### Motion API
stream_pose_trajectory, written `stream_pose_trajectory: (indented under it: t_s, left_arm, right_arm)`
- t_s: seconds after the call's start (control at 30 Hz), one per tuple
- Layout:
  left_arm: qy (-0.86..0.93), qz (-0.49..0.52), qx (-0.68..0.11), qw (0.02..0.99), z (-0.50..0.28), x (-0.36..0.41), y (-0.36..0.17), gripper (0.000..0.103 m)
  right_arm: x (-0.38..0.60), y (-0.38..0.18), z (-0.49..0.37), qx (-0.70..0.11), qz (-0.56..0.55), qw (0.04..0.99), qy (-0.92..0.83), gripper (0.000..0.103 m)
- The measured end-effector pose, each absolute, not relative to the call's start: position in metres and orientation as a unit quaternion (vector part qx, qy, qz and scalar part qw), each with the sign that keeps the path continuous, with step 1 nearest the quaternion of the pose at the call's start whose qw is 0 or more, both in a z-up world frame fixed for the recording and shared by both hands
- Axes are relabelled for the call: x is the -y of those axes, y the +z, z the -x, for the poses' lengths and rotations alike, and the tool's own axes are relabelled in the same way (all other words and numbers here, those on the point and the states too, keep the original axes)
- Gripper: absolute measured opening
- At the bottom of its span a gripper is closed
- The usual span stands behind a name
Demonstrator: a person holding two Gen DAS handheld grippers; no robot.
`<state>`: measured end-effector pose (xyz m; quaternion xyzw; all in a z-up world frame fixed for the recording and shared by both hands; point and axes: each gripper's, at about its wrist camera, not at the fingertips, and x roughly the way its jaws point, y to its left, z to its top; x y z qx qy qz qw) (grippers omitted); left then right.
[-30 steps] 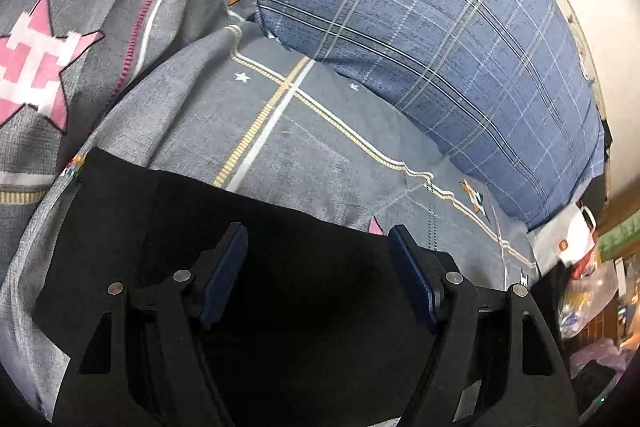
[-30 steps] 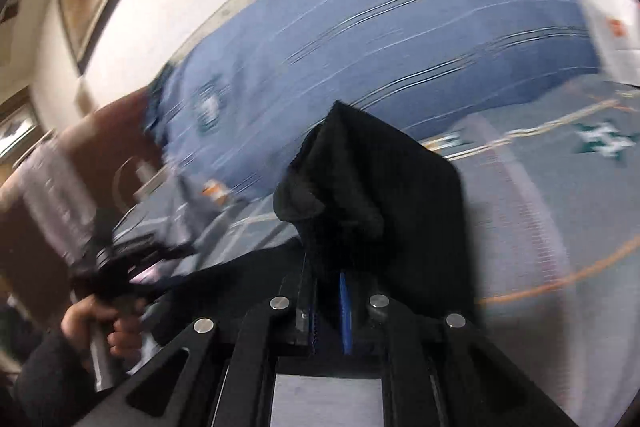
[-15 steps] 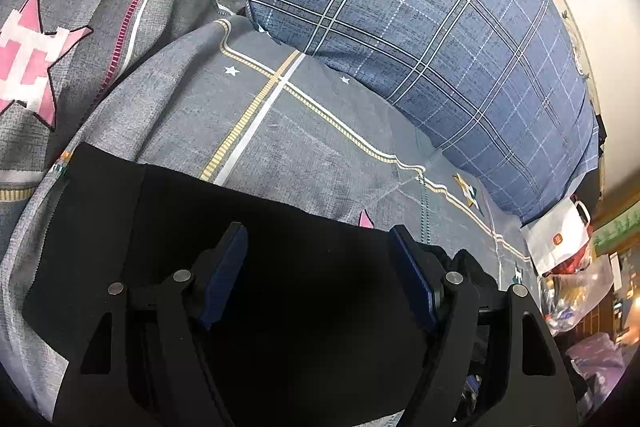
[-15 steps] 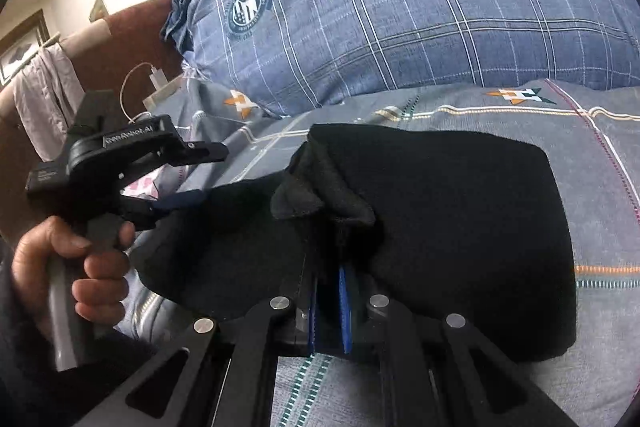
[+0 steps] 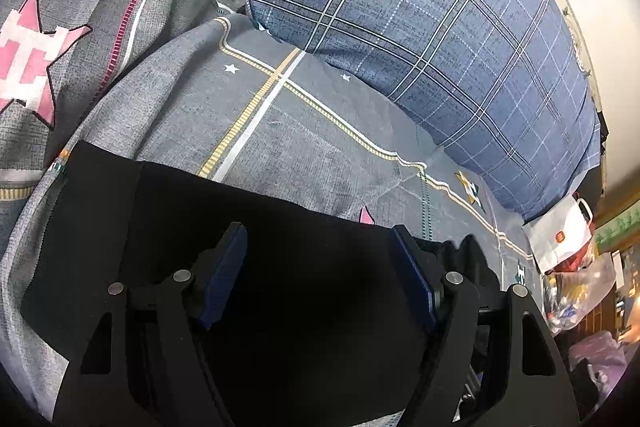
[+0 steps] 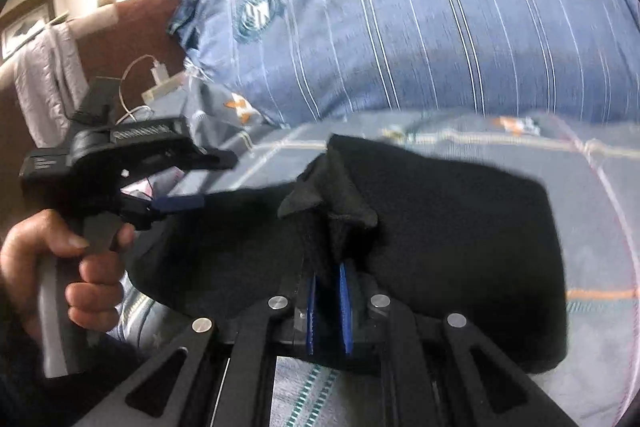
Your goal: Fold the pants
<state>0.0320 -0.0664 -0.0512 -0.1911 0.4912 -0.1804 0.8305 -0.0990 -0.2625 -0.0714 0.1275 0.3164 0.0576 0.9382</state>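
Observation:
The black pants (image 5: 304,239) lie folded on the grey patterned bedsheet (image 5: 304,131). My left gripper (image 5: 316,259) is open, its blue pads hovering just above the pants' middle, holding nothing. In the right wrist view the pants (image 6: 460,227) form a dark slab, and my right gripper (image 6: 326,287) is shut on a bunched edge of the pants, which sticks up in a peak between the pads. The left gripper (image 6: 180,203), held by a hand, shows at the left of that view, over the pants' far end.
A large blue plaid pillow (image 5: 440,7) lies along the back of the bed, also in the right wrist view (image 6: 420,27). A white bag (image 5: 560,239) and clutter sit at the right beyond the bed. A charger and cable (image 6: 156,75) rest by the brown headboard.
My right gripper swung the held pants fabric down and across onto the rest of the pants, and is still moving. The left gripper stayed open above the pants, shifting only slightly.

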Motion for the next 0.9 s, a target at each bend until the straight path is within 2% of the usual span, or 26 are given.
stream_pose_trajectory:
  t_s: [0.23,0.3,0.33,0.37,0.47,0.57,0.7,0.8,0.9]
  left_arm:
    - [-0.179,0.19,-0.492,0.83,-0.033,0.066,-0.052,0.073]
    - [-0.179,0.191,-0.493,0.83,-0.032,0.066,-0.052,0.073]
    - [-0.179,0.191,-0.493,0.83,-0.032,0.066,-0.052,0.073]
    - [-0.18,0.19,-0.492,0.83,-0.033,0.067,-0.052,0.073]
    - [-0.19,0.196,-0.488,0.829,-0.032,0.068,-0.051,0.073]
    - [-0.226,0.21,-0.477,0.823,-0.029,0.074,-0.044,0.073]
    - [-0.364,0.215,-0.445,0.789,-0.012,0.106,-0.025,0.073]
    - [-0.489,0.185,-0.423,0.74,0.012,0.153,-0.014,0.073]
    - [-0.537,0.128,-0.459,0.696,0.032,0.203,-0.034,0.073]
  right_arm:
    - [0.254,-0.09,0.087,-0.361,-0.107,0.924,0.067,0.011]
    - [0.246,-0.091,0.089,-0.355,-0.08,0.929,0.067,0.021]
    - [0.239,-0.091,0.091,-0.349,-0.061,0.932,0.077,0.038]
    - [0.233,-0.091,0.094,-0.343,-0.044,0.934,0.09,0.051]
    - [0.213,-0.089,0.104,-0.335,0.025,0.937,0.093,0.052]
    - [0.208,-0.078,0.122,-0.313,0.017,0.937,0.153,0.052]
    - [0.236,-0.061,0.154,-0.281,-0.007,0.945,0.165,0.052]
    - [0.282,-0.066,0.166,-0.318,-0.005,0.946,0.069,0.052]
    - [0.34,-0.081,0.176,-0.349,-0.05,0.935,-0.049,0.052]
